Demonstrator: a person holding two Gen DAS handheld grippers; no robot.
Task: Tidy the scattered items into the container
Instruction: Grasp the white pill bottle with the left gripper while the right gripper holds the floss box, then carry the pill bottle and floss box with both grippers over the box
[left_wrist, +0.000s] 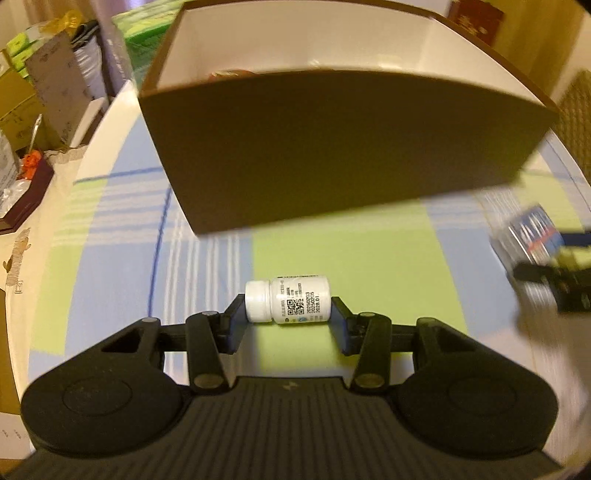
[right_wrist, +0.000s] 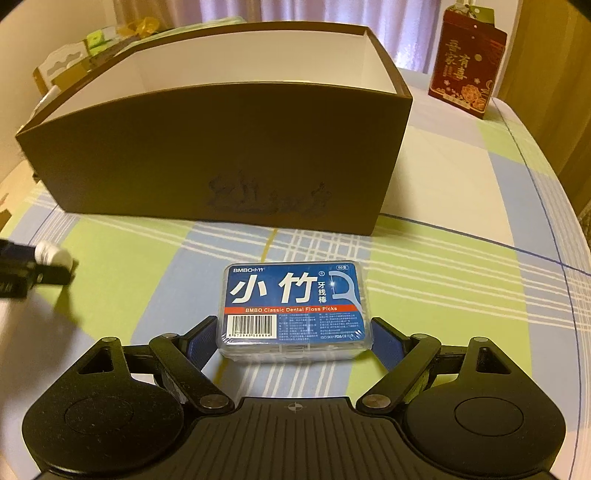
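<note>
A white pill bottle (left_wrist: 288, 300) lies on its side between the fingertips of my left gripper (left_wrist: 288, 321), which is shut on its cap and base. A blue dental floss picks box (right_wrist: 295, 306) sits between the pads of my right gripper (right_wrist: 295, 339), which press on both of its sides. The brown container (left_wrist: 332, 147) with a white inside stands just beyond both grippers, also seen in the right wrist view (right_wrist: 221, 147). Something reddish (left_wrist: 225, 74) peeks over its near wall. Each gripper appears blurred at the edge of the other's view.
A checked green, blue and white cloth (right_wrist: 443, 277) covers the table. A red gift bag (right_wrist: 465, 62) stands at the far right behind the container. Cardboard boxes and clutter (left_wrist: 44, 92) crowd the left side beyond the table's edge.
</note>
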